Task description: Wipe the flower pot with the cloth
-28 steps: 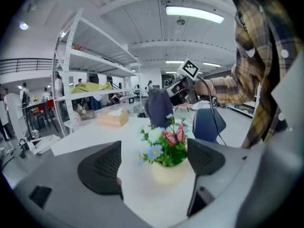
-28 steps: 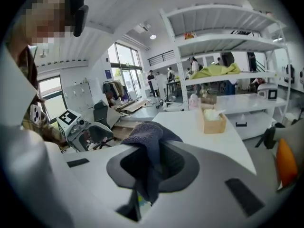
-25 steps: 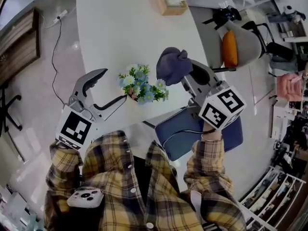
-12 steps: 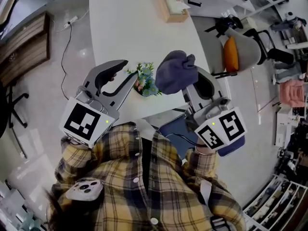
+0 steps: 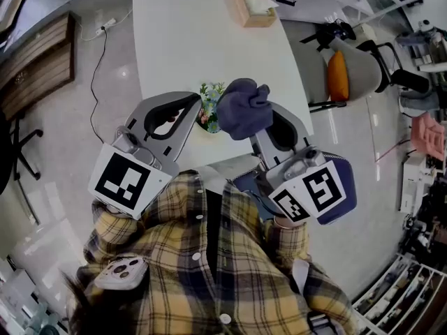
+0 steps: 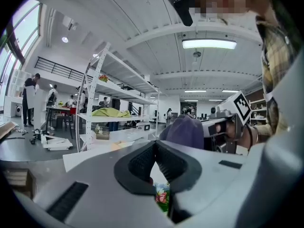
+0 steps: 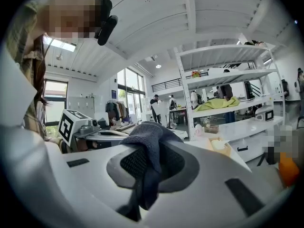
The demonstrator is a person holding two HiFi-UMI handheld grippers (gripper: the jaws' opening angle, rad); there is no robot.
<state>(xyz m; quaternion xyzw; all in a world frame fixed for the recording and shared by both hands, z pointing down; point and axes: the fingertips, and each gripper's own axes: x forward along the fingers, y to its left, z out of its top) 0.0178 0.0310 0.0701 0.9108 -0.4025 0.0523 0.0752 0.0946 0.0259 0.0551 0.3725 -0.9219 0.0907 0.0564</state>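
Now | flower pot point(image 5: 205, 123): blue flowers point(image 5: 210, 95) inside | left fingers point(image 6: 140, 164): just clenched, seemingly empty | right fingers point(image 7: 128, 163): grasping cloth point(image 5: 241, 109)

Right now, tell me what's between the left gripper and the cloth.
In the head view, the flower pot with its blossoms sits in that gap, beside the left gripper and the cloth.

no words, brand names or numbers legible anywhere. only black-and-white square code patterns, not readable as text, on the left marker cube point(image 5: 124, 182) and the right marker cube point(image 5: 312, 192), one per visible face.
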